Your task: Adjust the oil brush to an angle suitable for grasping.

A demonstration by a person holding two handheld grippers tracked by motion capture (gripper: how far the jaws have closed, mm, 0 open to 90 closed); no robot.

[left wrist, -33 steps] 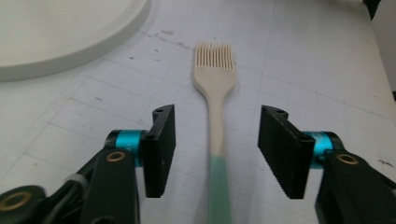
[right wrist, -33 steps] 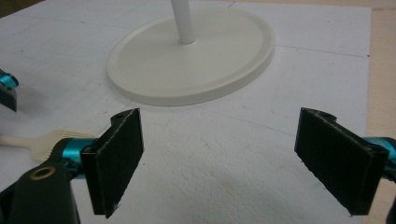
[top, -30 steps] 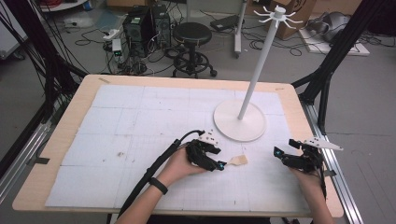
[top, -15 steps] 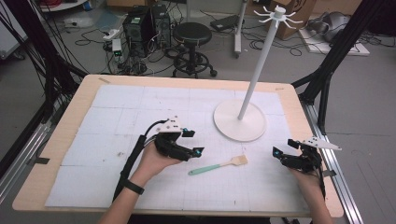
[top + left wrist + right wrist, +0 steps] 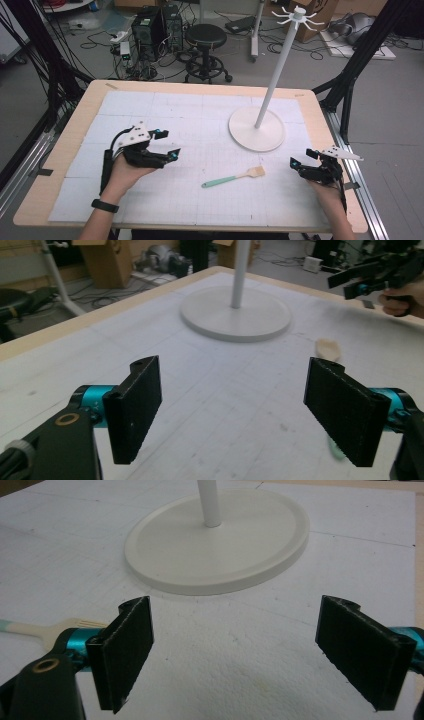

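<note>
Two sets of tongs are on my list, both empty.

Left tongs (image 5: 167, 145): jaws standing wide apart, having just been opening, with nothing between them; they hang above the table (image 5: 65, 165).

Right tongs (image 5: 300, 161): jaws likewise wide apart, gripping nothing, low over the white mat.

Item: one small brush (image 5: 233, 178), with a mint-green handle and a pale wooden head carrying short light bristles. It lies flat on the mat between the two tongs, apart from both, nearer my right set. The handle end points toward the left tongs and the bristle end toward the right. In the right gripper view the pale neck (image 5: 37, 628) lies just beyond that set's left jaw.

Item: one white stand (image 5: 256, 129), a round base with a tall pole and hooks at the top, beyond the brush and forward of the right tongs.

Handling, as I judge it: the brush looks light, with a stiff, thin handle that lies very low, so the jaws must come right down to the mat. The smooth green part may slip, and the bristles are soft and would splay. I would take hold across the middle of the handle, jaws crosswise to its length.
</note>
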